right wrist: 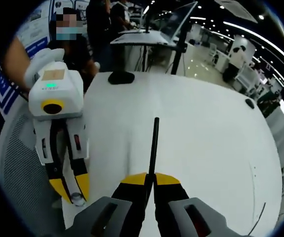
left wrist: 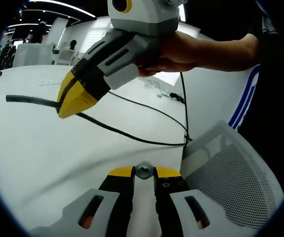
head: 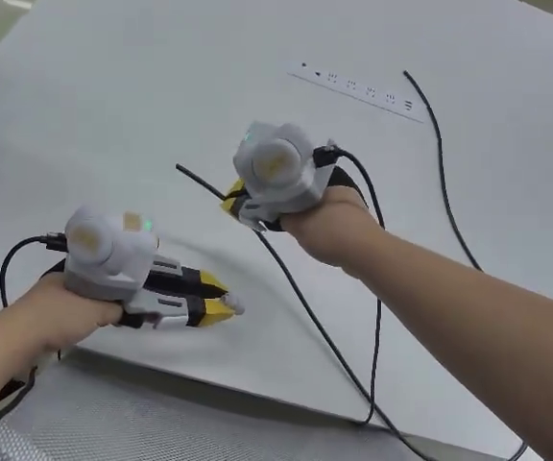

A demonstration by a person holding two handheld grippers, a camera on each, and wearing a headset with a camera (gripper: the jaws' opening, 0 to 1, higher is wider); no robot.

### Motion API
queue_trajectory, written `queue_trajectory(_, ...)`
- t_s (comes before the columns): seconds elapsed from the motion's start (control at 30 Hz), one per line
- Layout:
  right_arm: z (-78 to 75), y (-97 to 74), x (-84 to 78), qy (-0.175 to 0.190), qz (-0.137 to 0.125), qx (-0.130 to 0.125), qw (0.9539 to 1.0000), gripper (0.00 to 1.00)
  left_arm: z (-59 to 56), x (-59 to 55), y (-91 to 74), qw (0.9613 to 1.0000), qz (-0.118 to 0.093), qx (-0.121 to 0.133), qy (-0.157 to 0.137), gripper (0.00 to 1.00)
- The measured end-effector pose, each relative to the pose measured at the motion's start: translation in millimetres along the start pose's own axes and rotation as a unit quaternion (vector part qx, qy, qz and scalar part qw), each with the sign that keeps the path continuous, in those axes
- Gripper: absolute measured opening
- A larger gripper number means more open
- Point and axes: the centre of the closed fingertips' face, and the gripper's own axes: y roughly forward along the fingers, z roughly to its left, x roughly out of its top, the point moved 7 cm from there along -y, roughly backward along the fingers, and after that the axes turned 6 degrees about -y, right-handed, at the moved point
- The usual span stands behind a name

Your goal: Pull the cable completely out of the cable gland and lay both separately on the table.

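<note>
A small grey cable gland [left wrist: 143, 171] sits between the tips of my left gripper [left wrist: 143, 174], which is shut on it. In the head view this gripper [head: 221, 296] lies low over the table's near left, with the gland [head: 231, 306] at its tip. My right gripper [right wrist: 150, 178] is shut on a thin black cable [right wrist: 154, 143], whose free end sticks out ahead of the jaws. The right gripper [head: 230, 200] is farther back at the centre, and the cable [head: 305, 307] trails behind it over the table's front edge. Cable and gland are apart.
The white table [head: 113, 106] has a white power strip [head: 358, 91] at the back right and another black lead [head: 442, 154] beside it. A grey mesh surface [head: 113, 413] lies below the front edge. Other desks and a person stand beyond in the right gripper view.
</note>
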Motion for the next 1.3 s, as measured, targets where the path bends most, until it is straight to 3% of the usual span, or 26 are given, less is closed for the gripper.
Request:
queue_trajectory(0.07,5.4,7.8,2.6,-0.018,0.000,0.017,0.9997,0.00,2.6,-2.0,0.6,1.0000,0.001,0.002,-0.001,0.15)
queue_trajectory(0.23,11.9,26.4,2.0,-0.042,0.014,0.029,0.9986,0.00,8.1,-8.1,2.3,0.9999,0.004,0.009,-0.004,0.15)
queue_trajectory(0.5,18.2,38.9,-1.0,-0.041,0.027,0.043,0.9978,0.00,17.4,-18.1,3.5,0.9996,0.007,0.021,-0.018,0.15)
queue_trajectory(0.83,17.1,53.9,-10.1,-0.014,0.030,0.036,0.9988,0.00,22.1,-25.3,0.6,0.9990,0.011,0.034,-0.027,0.15)
queue_trajectory(1.3,24.3,61.8,-13.4,-0.033,0.039,0.040,0.9979,0.00,25.5,-29.4,-0.2,0.9984,0.013,0.044,-0.034,0.15)
